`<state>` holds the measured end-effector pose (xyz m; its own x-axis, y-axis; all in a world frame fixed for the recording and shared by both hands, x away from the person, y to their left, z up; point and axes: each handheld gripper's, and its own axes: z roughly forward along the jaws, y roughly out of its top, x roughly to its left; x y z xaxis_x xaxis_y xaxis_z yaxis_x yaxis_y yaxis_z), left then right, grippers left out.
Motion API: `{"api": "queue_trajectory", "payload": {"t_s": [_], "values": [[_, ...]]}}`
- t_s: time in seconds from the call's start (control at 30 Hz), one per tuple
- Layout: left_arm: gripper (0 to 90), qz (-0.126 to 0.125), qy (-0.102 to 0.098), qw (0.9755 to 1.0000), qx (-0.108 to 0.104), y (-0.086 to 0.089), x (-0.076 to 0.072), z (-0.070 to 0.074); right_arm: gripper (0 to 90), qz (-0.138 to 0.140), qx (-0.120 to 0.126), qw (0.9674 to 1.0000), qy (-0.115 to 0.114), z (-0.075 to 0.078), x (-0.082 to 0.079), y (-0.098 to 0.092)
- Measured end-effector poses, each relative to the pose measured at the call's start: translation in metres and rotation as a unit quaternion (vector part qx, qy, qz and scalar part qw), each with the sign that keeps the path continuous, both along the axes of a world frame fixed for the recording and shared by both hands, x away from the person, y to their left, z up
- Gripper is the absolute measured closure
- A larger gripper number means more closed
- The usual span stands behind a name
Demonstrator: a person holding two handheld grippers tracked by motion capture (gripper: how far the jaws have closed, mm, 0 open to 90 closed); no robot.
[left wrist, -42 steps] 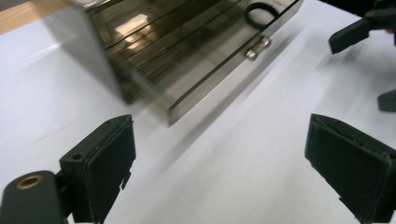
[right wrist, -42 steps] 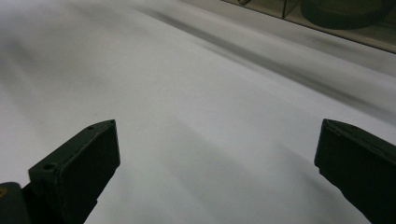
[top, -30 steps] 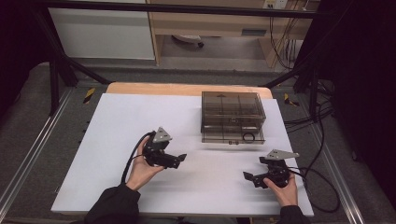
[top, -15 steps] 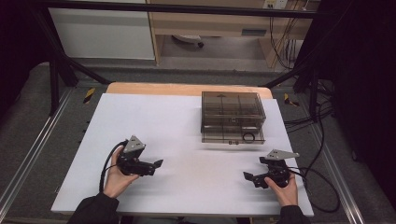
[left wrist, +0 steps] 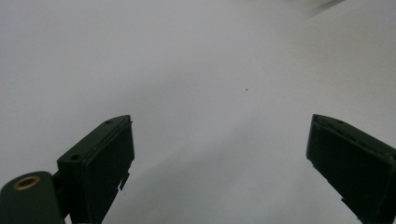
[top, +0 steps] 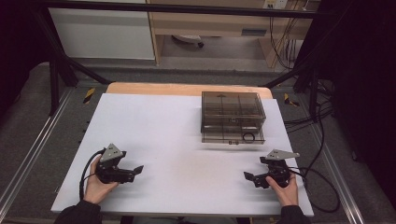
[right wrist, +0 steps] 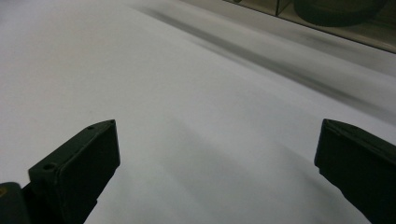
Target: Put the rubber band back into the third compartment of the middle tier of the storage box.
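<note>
A smoky clear plastic box (top: 232, 116) with inner compartments stands at the back right of the white table (top: 177, 140); a dark ring (top: 249, 137) lies in its near right compartment. My left gripper (top: 137, 169) rests low at the front left, held in a hand, its jaws wide apart over bare table (left wrist: 219, 135). At the front right my right gripper (top: 248, 176) is held the same way, open with nothing between its jaws (right wrist: 215, 154). The box's lower edge (right wrist: 336, 28) crosses the top right corner of the right gripper view.
Black cables trail from both grippers, the right one looping off the table's right edge (top: 322, 186). A wooden strip (top: 187, 88) borders the table's far side. Metal rails (top: 28, 158) run along both sides, with shelving and wires behind.
My left gripper has drawn back from the table's middle to the front left and now rests near the front edge. The right gripper has stayed where it was.
</note>
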<state>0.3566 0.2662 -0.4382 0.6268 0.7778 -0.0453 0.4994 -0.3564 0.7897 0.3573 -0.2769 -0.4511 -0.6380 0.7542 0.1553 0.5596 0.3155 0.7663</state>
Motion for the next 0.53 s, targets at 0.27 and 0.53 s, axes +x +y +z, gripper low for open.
{"api": "queue_trajectory", "payload": {"t_s": [0.27, 0.53], "values": [[7.3, 0.004, 0.010, 0.9999, -0.005, 0.0083, -0.0021, -0.0083, 0.7, -0.001, 0.002, 1.0000, 0.003, -0.0002, -0.0004, 0.0006], [7.3, -0.003, 0.013, 0.9999, -0.001, 0.0064, -0.0028, -0.0099, 0.7, 0.000, 0.003, 1.0000, 0.002, -0.0003, -0.0003, 0.0006]]}}
